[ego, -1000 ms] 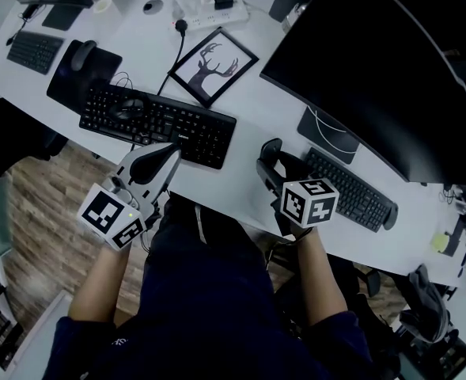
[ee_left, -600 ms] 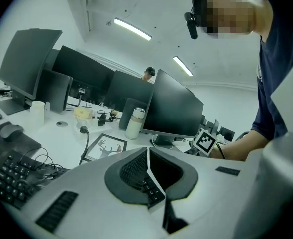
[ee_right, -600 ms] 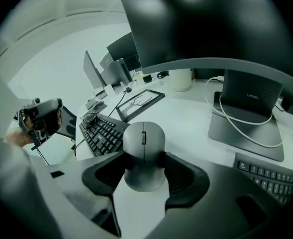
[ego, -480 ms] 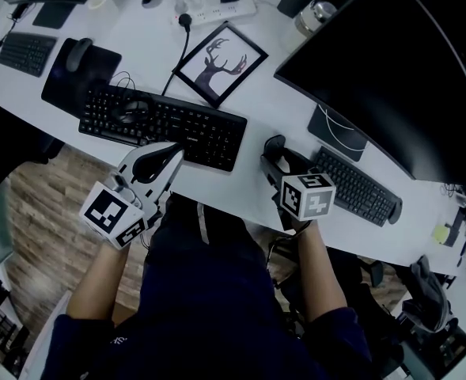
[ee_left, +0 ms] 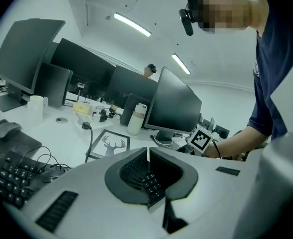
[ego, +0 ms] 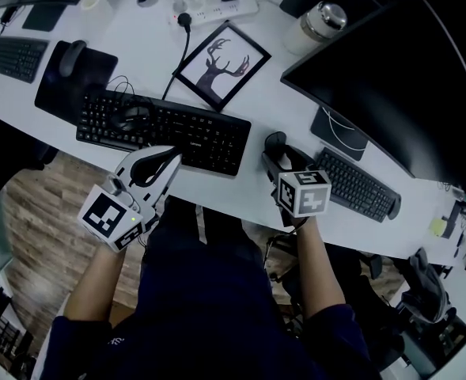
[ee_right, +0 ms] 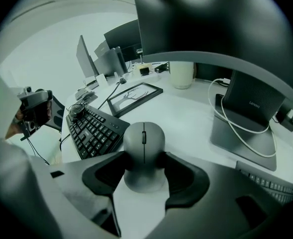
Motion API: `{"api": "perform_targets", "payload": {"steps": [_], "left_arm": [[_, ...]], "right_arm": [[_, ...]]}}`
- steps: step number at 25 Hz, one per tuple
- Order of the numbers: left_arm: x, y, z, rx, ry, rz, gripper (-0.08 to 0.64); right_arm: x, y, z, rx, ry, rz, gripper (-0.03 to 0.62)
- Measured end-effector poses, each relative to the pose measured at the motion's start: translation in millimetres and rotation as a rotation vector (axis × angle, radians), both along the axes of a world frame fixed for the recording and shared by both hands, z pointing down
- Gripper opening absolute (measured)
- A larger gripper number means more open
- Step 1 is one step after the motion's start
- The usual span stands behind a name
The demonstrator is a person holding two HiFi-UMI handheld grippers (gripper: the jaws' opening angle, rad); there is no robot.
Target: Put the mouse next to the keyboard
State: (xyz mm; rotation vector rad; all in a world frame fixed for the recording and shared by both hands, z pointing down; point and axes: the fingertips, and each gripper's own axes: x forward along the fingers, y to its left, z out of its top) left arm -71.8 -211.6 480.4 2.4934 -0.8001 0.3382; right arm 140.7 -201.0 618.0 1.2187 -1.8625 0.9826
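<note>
Both arms reach forward; one gripper clamps, the other is closed on nothing.

The right forearm [ego: 316,264] reaches to the front edge of the desk [ego: 252,182], and the right gripper [ego: 275,153] lies low over it, marker cube [ego: 304,193] up, its jaws pressed on both flanks of the mouse [ee_right: 144,148]. The left forearm [ego: 98,279] angles in from the left, holding the left gripper [ego: 169,160] just off that front edge, tilted with its own cube [ego: 112,217] toward the body, jaw tips meeting and nothing between them.

The mouse [ego: 274,142] lies right of the keyboard [ego: 165,129].
</note>
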Motion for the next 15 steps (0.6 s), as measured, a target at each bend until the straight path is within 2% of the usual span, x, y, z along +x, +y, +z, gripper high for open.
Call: {"api": "perform_targets", "payload": {"steps": [7, 15], "left_arm": [[-3.4, -3.0, 1.1, -0.009, 0.014, 0.016, 0.041], [-11.3, -7.9, 4.2, -0.016, 0.024, 0.015, 0.041]], "right_arm": [[-4.2, -4.4, 2.9, -0.005, 0.077, -0.031, 0.255], [-6.6, -9.2, 8.4, -0.018, 0.120, -0.040, 0.255]]}}
